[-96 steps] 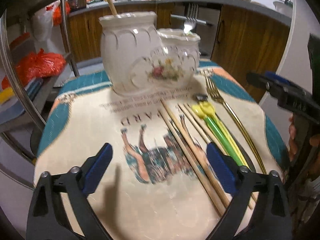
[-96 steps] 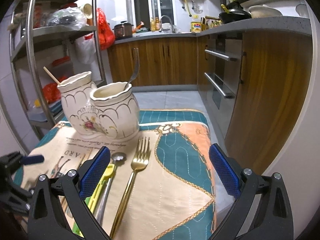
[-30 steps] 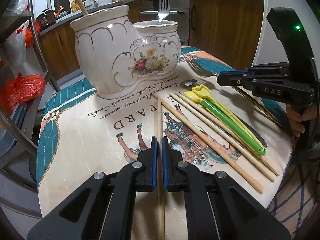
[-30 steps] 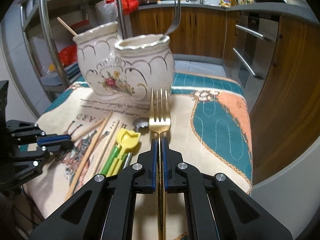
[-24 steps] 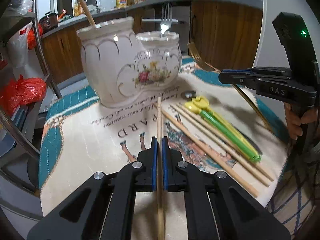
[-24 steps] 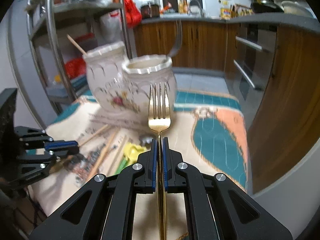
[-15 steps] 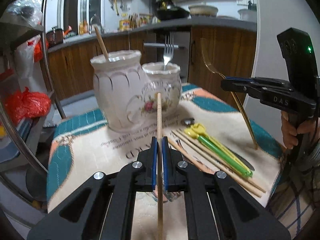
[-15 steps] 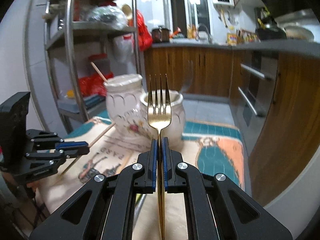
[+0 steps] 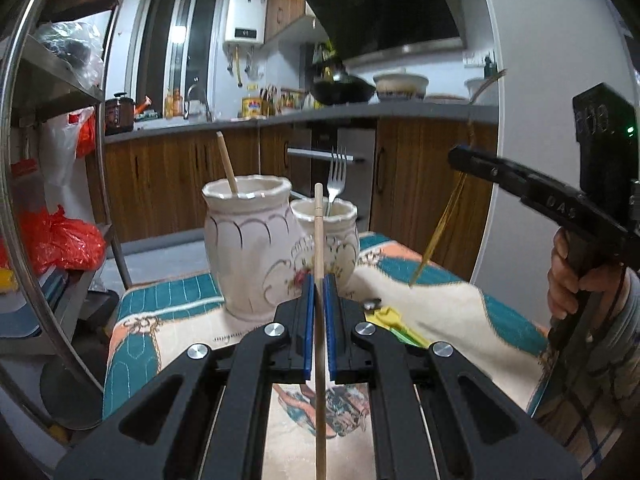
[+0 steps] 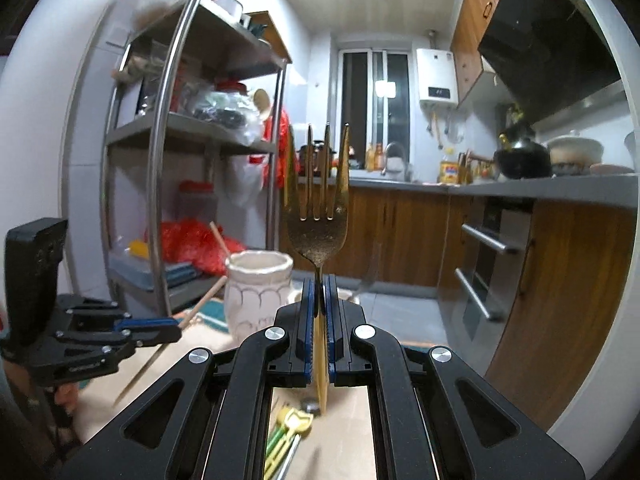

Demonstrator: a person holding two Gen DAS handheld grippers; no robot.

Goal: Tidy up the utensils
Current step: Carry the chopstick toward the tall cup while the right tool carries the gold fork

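Observation:
My left gripper [image 9: 318, 280] is shut on a wooden chopstick [image 9: 319, 240] and holds it upright, lifted above the cloth, in front of the white ceramic double holder [image 9: 256, 256]. The holder's tall pot has one chopstick [image 9: 226, 162] in it, its lower pot [image 9: 338, 224] a silver fork [image 9: 336, 172]. My right gripper [image 10: 318, 280] is shut on a gold fork [image 10: 318, 204], tines up, raised high; it also shows in the left wrist view [image 9: 440, 224]. The tall pot [image 10: 258, 292] stands ahead on the left.
A patterned cloth [image 9: 440, 312] covers the small table. A yellow-green utensil [image 10: 286, 432] and a spoon [image 9: 372, 303] lie on it. A steel shelf rack [image 10: 168, 184] stands at the left. Wooden cabinets and an oven [image 10: 484, 264] are behind and right.
Both grippers closed on their utensils, then lifted them off the cloth and tilted them upright. Fork and chopstick now stand much higher than half a second ago.

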